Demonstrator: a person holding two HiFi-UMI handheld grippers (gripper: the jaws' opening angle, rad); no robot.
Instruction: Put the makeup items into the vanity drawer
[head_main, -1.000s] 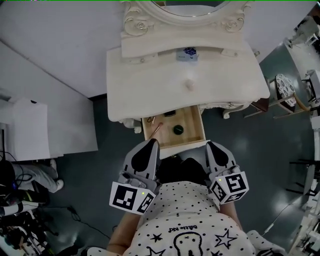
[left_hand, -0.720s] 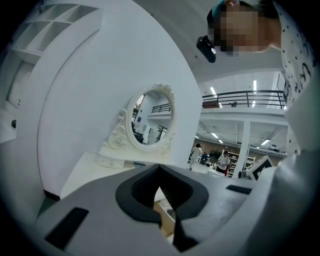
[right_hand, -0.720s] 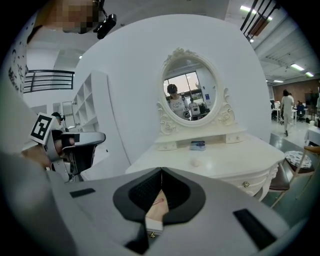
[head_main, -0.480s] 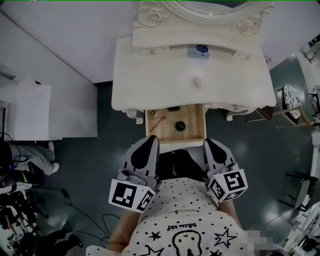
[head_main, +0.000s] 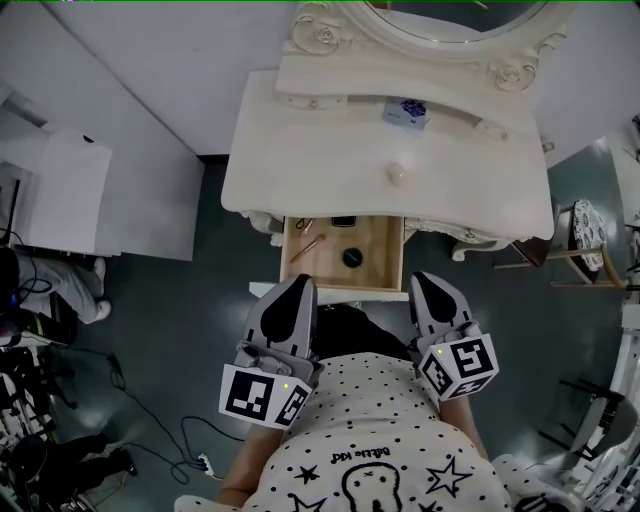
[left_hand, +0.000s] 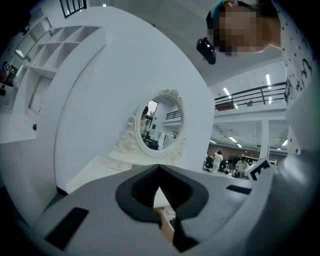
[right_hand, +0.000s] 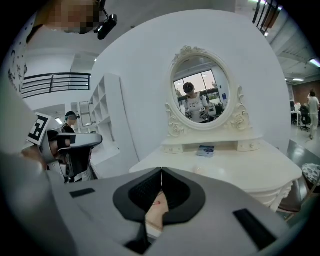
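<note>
Wooden drawer (head_main: 386, 262), black pot (head_main: 352, 258) inside

mirror (head_main: 450, 14): cut by top edge | drawer (head_main: 381, 262) rear: under tabletop (head_main: 320, 170)

Head view has swung. The vanity (head_main: 300, 160) now lies tilted ahead of the claws. Its mirror (head_main: 450, 15) and the blue box (head_main: 405, 110) have slid over toward the right gripper (head_main: 420, 277), away from the left gripper (head_main: 299, 282). Both grippers have turned slightly.
</note>
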